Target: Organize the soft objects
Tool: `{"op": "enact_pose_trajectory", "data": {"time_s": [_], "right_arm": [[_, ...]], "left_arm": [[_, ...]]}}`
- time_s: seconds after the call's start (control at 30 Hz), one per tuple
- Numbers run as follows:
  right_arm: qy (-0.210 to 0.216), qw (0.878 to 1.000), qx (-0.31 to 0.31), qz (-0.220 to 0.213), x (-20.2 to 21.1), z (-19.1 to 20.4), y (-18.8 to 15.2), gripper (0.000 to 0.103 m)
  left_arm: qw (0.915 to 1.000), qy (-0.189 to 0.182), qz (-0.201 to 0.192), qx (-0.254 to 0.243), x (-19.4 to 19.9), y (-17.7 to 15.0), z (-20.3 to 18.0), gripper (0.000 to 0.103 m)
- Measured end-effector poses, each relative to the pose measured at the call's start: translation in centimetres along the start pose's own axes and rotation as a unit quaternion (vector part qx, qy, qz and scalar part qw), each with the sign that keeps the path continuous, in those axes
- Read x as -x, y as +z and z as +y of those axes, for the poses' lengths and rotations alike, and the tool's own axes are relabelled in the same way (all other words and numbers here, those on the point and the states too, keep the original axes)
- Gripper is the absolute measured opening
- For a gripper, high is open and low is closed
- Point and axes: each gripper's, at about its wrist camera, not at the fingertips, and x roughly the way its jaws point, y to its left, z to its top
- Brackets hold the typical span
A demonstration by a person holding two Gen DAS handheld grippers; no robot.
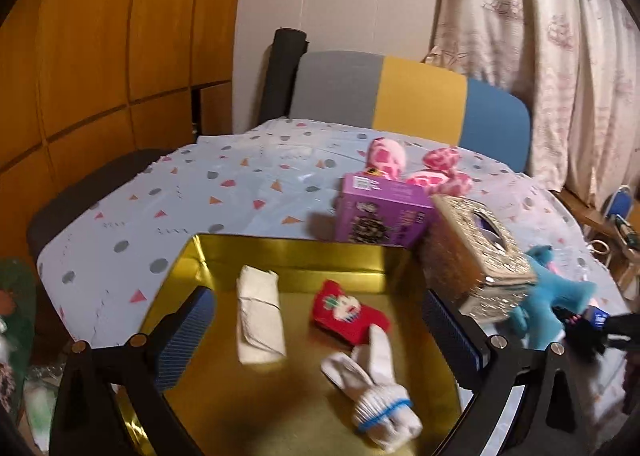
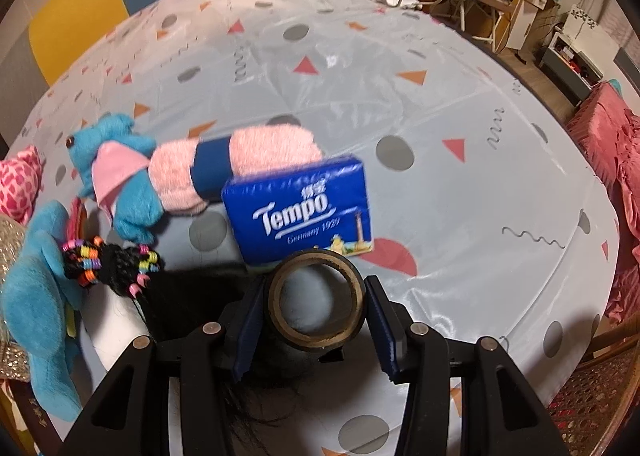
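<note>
Three soft things already lie in the shiny gold tray [image 1: 280, 256] at the near edge of the table: a folded cream cloth [image 1: 259, 318], a small red sock with a cartoon face [image 1: 348, 312] and a white knitted glove with a blue cuff band [image 1: 376, 384]. The left gripper [image 1: 320, 340] hangs over that tray with its jaws spread wide and nothing between them, so I'd say roughly half the sorting is done.

Out on the patterned tablecloth [image 2: 440, 96] there remain the blue plush toy [image 2: 116, 176], the rolled pink towel with a navy band [image 2: 240, 160], a blue tissue pack [image 2: 304, 212] and, toward the far edge, a pink spotted plush [image 1: 404, 168]. The right gripper [image 2: 316, 316] is pinching a dark roll of tape [image 2: 316, 296], hardly a soft item
</note>
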Motion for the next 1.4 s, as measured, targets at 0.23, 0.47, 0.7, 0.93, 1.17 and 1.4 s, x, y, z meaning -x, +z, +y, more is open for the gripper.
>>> {"op": "enact_pose_trajectory", "data": {"time_s": [0.23,0.47,0.7,0.93,1.17,1.4], "right_arm": [[0.013,0.999,-0.021,-0.039,1.7,-1.0,0.0,0.049],[0.050,0.994,-0.034,-0.089,3.6,-1.2,-0.1,0.049],[0.106,0.978,0.015,-0.177,7.8,1.2,-1.4,0.049],[0.146,0.956,0.129,-0.221,12.8,6.5,-4.6,0.049],[0.218,0.933,0.234,-0.167,13.9,14.3,-9.6,0.048],[0.268,0.900,0.329,-0.105,13.1,23.0,-15.6,0.049]], "left_arm": [[0.9998,-0.006,0.019,-0.008,0.4,-1.7,-1.2,0.103],[0.9978,-0.037,0.055,-0.003,-0.1,-3.5,-0.7,0.103],[0.9992,-0.019,0.008,-0.035,1.4,-3.3,-0.7,0.103],[0.9985,-0.035,0.036,-0.021,0.7,-3.8,0.0,0.103],[0.9991,-0.010,0.029,-0.029,1.1,-3.7,0.2,0.103],[0.9985,0.026,0.046,-0.012,1.2,-3.9,2.5,0.103]]}}
